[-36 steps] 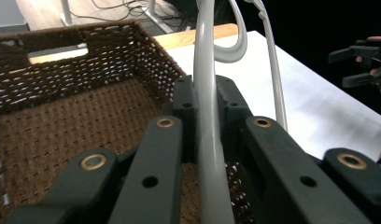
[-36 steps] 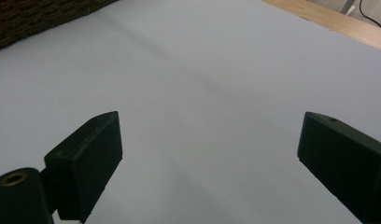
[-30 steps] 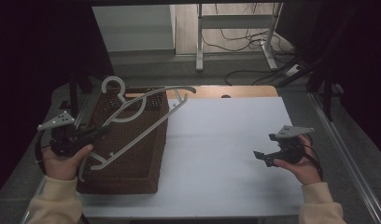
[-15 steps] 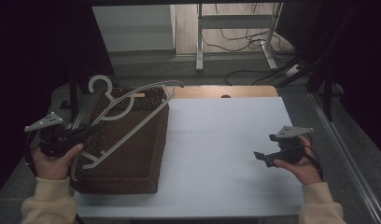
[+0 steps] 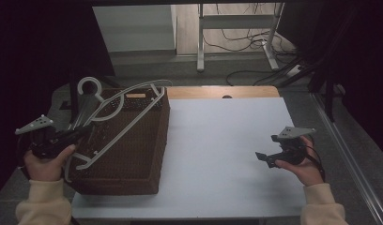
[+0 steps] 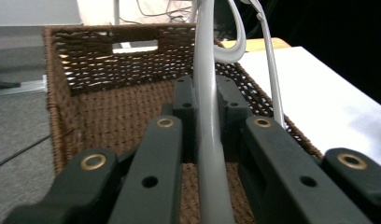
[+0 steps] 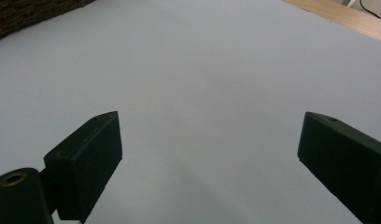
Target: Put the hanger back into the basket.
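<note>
A white plastic hanger [image 5: 115, 110] lies slanted over a brown wicker basket [image 5: 133, 161] at the table's left end. My left gripper [image 5: 84, 130] is shut on one of the hanger's bars, at the basket's left rim. In the left gripper view that bar [image 6: 208, 140] runs up between the closed jaws, with the basket's inside [image 6: 118, 105] behind it. The hook points to the far left. My right gripper [image 5: 262, 157] stands open above the white table [image 5: 218, 140] at the right. Its jaws are wide apart with bare table [image 7: 202, 93] between them.
The basket takes up the table's left third. A wooden strip [image 5: 218, 92] runs along the far edge. Beyond it lie floor cables [image 5: 255, 70] and a metal stand [image 5: 236, 33]. A metal rail [image 5: 349, 159] runs along the right side.
My left gripper has drawn the hanger leftward and towards the person, and the hook has swung further left. The right gripper has stayed in place.
</note>
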A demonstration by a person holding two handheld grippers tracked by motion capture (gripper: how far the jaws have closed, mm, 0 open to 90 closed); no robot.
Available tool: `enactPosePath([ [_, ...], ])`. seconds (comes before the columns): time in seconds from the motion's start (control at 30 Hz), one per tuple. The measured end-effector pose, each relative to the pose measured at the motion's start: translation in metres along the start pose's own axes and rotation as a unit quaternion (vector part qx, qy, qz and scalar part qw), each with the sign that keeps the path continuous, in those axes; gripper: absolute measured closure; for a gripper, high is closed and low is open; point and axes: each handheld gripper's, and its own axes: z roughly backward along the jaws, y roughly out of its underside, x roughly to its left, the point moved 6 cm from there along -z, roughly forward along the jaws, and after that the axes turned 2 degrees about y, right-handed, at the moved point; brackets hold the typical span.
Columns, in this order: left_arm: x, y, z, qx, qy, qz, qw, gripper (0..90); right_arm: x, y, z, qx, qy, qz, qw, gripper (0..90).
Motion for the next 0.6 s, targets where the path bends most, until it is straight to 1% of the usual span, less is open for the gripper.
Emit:
enactPosePath([
  [0.23, 0.007, 0.002, 0.000, -0.001, -0.012, -0.002, 0.9999, 81.2, 0.000, 0.001, -0.001, 0.003, 0.001, 0.003, 1.0000, 6.4],
  [0.4, 0.009, 0.004, -0.005, 0.005, -0.014, 0.000, 0.9999, 81.2, 0.000, 0.001, -0.001, 0.004, 0.001, 0.000, 1.0000, 6.4],
  [0.6, 0.013, 0.005, -0.010, 0.007, -0.017, -0.003, 0.9998, 81.3, -0.002, 0.001, 0.000, 0.004, 0.003, 0.000, 1.0000, 6.4],
])
